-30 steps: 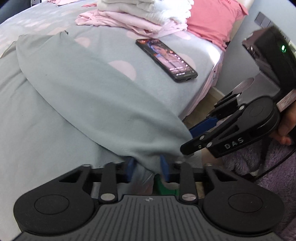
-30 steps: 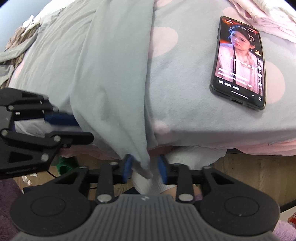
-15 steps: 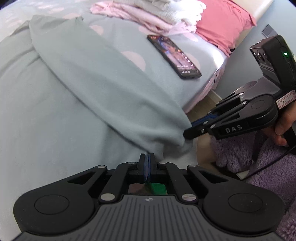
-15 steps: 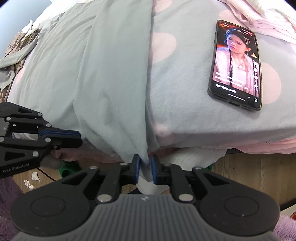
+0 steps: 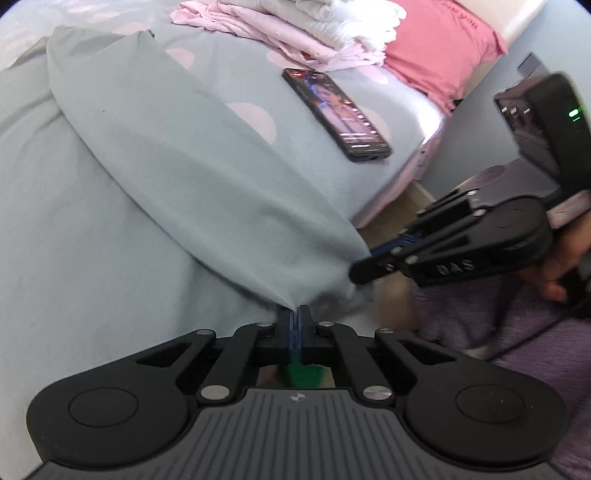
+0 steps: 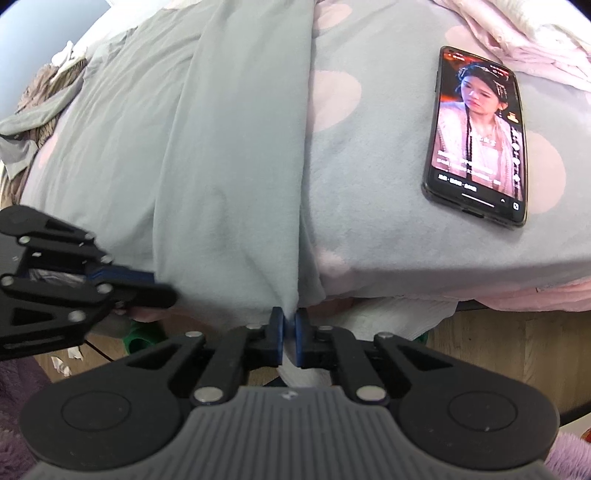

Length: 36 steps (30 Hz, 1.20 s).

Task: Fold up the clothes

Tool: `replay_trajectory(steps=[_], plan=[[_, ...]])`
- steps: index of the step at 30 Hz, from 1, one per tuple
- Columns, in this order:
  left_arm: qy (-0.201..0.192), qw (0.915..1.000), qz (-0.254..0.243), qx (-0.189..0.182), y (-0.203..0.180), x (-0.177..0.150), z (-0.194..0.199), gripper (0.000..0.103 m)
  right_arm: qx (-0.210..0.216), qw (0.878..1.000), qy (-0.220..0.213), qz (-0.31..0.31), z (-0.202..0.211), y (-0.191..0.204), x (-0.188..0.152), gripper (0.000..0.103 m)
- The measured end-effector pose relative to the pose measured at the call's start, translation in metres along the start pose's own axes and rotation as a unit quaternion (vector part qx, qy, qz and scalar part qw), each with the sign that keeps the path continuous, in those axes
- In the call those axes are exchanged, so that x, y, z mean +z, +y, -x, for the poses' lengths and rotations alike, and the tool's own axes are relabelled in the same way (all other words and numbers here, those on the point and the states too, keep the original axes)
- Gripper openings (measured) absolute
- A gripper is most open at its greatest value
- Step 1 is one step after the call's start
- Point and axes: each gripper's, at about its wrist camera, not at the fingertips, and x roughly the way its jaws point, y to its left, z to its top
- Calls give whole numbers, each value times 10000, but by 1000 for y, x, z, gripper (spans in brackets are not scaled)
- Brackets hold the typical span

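The grey-green garment [image 5: 177, 177] lies spread over the bed cover [image 5: 236, 74], filling the left and centre of the left wrist view, and its near hem hangs over the bed edge at the lower middle of both frames. The left gripper [image 5: 294, 317] has its blue pads pressed together on a corner of this hem, at the bottom centre of its view. The right gripper [image 6: 289, 321] has just been closing, and its pads now pinch the other hem corner with a thin fold of cloth between them. In the left wrist view the right gripper [image 5: 373, 264] appears at the right side, just beside the cloth edge. The garment looks like light, soft knit fabric: it drapes into long folds, keeps no shape of its own, and I think it will sag between the 2 hold points if they are not kept apart. It is not fragile, but a thin hem may slip from smooth pads, so a hold on the doubled edge at each corner seems safest. A phone [image 6: 476, 136] with a lit screen lies at the upper right, well apart from the garment, and a pile of folded pink and white clothes [image 5: 295, 33] sits at the top of the frame.
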Motion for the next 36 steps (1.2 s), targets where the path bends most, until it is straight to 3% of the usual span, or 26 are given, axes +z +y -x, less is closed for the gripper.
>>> replay_trajectory(steps=[3,7,11,12,14,17,21,25,31,36], plan=[[65,9997,221,-45,8,-1,0,0,-49,9999,139,53,-7,1,2,7],[473,9977,488,75,19,-5,-24,0,-223,9991,345,95,-18,1,7,7],[676,9960,529,260,22,-11,-26,0,-356,9985,419,36,-21,1,9,14],[646,9961,525,281,21,-11,-22,0,-438,9983,374,49,-18,2,10,15],[522,9967,562,276,22,-12,-10,1,-646,9977,183,124,-8,8,12,36],[256,9972,619,341,25,-14,10,8,-830,9961,-197,230,8,18,16,36],[-128,9960,689,559,31,-10,37,10,-620,9953,-655,364,27,33,28,35],[-380,9930,751,830,48,-4,67,10,-435,9943,-784,582,31,46,49,30],[-473,9854,878,1382,87,8,110,18,-340,9913,-821,972,35,66,96,28],[-426,9757,864,1970,128,14,138,24,-553,9853,-1016,1258,32,77,158,28]])
